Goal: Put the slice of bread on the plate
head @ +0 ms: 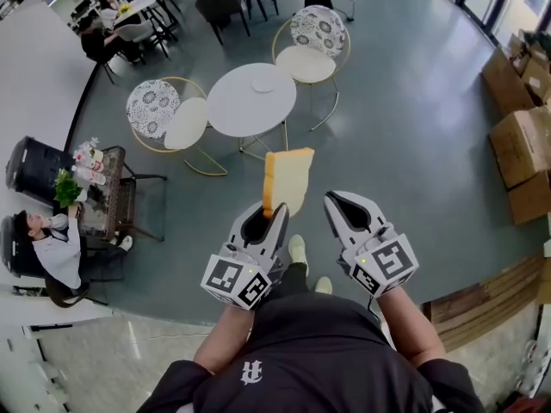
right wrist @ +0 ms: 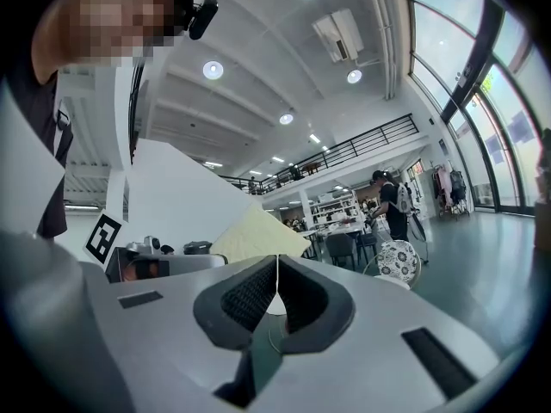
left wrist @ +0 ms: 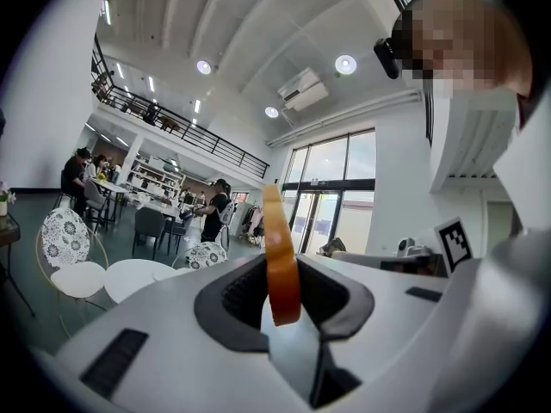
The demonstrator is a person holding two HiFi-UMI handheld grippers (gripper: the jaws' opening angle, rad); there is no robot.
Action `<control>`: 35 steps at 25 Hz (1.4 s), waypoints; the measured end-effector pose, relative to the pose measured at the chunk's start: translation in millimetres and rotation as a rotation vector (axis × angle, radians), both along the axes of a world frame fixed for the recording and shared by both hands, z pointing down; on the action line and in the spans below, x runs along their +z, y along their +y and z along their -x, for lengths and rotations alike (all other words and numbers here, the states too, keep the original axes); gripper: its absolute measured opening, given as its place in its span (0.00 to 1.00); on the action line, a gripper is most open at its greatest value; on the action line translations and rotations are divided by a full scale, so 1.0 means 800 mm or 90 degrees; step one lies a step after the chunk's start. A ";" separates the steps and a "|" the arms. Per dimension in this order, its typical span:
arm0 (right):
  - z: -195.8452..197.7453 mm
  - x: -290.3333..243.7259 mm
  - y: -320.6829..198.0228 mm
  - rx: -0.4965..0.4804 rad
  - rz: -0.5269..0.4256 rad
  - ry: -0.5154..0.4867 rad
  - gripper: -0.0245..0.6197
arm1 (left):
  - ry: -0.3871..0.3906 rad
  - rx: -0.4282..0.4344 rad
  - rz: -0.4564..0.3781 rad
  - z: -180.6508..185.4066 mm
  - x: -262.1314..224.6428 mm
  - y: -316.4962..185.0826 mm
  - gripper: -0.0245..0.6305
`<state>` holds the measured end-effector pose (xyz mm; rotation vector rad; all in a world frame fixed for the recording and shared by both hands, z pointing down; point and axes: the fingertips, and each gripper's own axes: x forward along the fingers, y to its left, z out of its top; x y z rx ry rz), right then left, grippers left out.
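The slice of bread (head: 288, 179), pale with a tan crust, stands upright and edge-on between the jaws of my left gripper (head: 271, 209), which is shut on its lower end. In the left gripper view the crust (left wrist: 281, 256) rises out of the dark pads, where that gripper (left wrist: 281, 304) clamps it. My right gripper (head: 337, 201) is held just right of the bread, shut and with nothing in it; its own view shows that gripper (right wrist: 277, 286) with the pads meeting and the bread (right wrist: 258, 235) off to the left. A small white plate (head: 263, 83) lies on the round table (head: 241, 110) ahead.
Two patterned chairs (head: 155, 110) (head: 317, 34) flank the round table. Cardboard boxes (head: 521, 140) are stacked at the right. A seated person (head: 52, 248) is at the left beside a small table with flowers (head: 95, 179). A wooden bench (head: 482, 304) stands at the lower right.
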<state>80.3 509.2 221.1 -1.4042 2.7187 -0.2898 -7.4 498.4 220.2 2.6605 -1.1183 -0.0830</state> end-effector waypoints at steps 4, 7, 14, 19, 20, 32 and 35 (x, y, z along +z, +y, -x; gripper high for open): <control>0.009 -0.001 -0.052 0.007 -0.001 0.006 0.05 | 0.003 0.004 -0.004 0.008 -0.001 -0.053 0.18; 0.018 -0.006 -0.098 0.011 -0.002 0.010 0.05 | 0.008 0.009 -0.004 0.015 -0.003 -0.101 0.18; 0.051 -0.008 -0.210 0.027 0.005 0.011 0.05 | 0.008 0.026 -0.001 0.047 -0.002 -0.212 0.18; 0.072 -0.007 -0.270 0.035 0.009 0.014 0.05 | 0.003 0.031 0.006 0.069 0.008 -0.279 0.18; 0.073 -0.006 -0.280 0.036 0.011 0.015 0.05 | 0.003 0.032 0.007 0.070 0.009 -0.290 0.18; 0.054 0.013 -0.403 0.029 0.023 0.003 0.05 | -0.007 0.022 0.030 0.052 0.039 -0.411 0.18; 0.043 0.015 -0.448 0.016 0.021 -0.002 0.05 | -0.012 0.009 0.032 0.041 0.044 -0.453 0.18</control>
